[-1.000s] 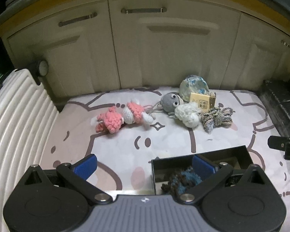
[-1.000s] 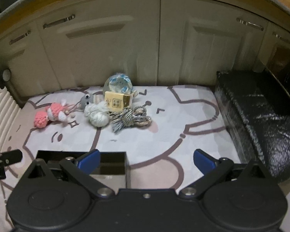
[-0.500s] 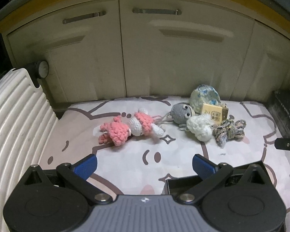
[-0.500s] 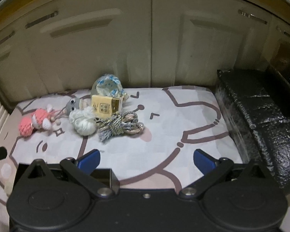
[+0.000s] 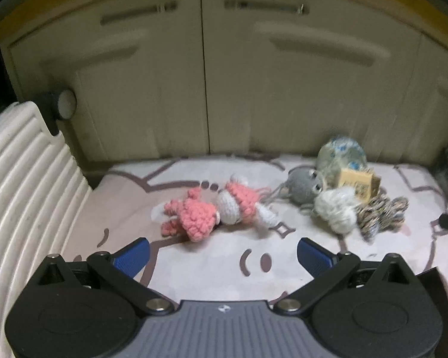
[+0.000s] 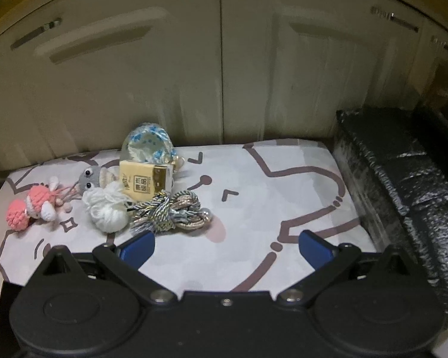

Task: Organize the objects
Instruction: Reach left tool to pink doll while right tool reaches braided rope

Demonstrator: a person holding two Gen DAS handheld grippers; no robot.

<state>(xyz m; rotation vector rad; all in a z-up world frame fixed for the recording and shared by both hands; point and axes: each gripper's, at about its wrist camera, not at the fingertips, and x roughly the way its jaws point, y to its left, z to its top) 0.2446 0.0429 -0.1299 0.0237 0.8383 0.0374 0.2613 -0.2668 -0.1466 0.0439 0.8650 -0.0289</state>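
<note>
A pink and white crochet doll (image 5: 215, 213) (image 6: 33, 207) lies on the patterned mat. To its right is a cluster: a grey crochet mouse (image 5: 303, 183) (image 6: 89, 177), a white yarn ball (image 5: 336, 213) (image 6: 107, 208), a small yellow box (image 5: 357, 183) (image 6: 145, 183), a blue-patterned pouch (image 5: 342, 153) (image 6: 147, 143) and a bundle of braided cord (image 5: 382, 213) (image 6: 171, 210). My left gripper (image 5: 222, 256) is open and empty, just short of the doll. My right gripper (image 6: 225, 246) is open and empty, near the cord bundle.
Cream cabinet doors (image 5: 206, 74) stand behind the mat. A ribbed white suitcase (image 5: 24, 197) lies at the left. A black wrapped block (image 6: 403, 179) lies at the right. A corner of a dark box (image 5: 436, 280) shows at the lower right of the left wrist view.
Both grippers have moved forward toward the toys. The dark box with the blue yarn has slipped almost out of both views. Both stay open.
</note>
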